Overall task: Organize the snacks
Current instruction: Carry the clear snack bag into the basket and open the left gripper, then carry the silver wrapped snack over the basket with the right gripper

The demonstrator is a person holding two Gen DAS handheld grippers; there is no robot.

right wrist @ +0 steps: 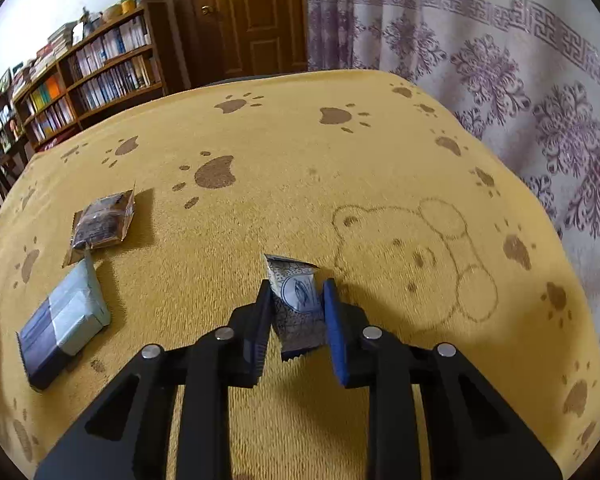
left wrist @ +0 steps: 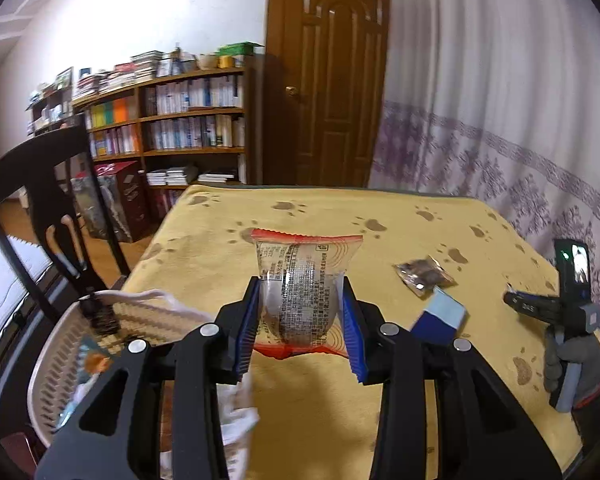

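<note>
Left wrist: the left tongs (left wrist: 300,320), ribbed blue pads, clench a clear crinkly bun pack (left wrist: 302,284) with red serrated edges, held above the fuzzy yellow paw-print worktop (left wrist: 400,216). A slotted plastic basket (left wrist: 50,364) sits lower left.

Right wrist: the right tongs (right wrist: 296,316) grip a small patterned foil sachet (right wrist: 298,304) over the worktop. To the left lie a brown packet (right wrist: 102,224) and a boxy blue pack (right wrist: 62,324).

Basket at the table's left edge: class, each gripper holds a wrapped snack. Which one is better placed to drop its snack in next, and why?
Left. The left gripper holds the red-edged clear packet right beside the basket. The right gripper, holding the small patterned packet, shows no basket in its view.
</note>
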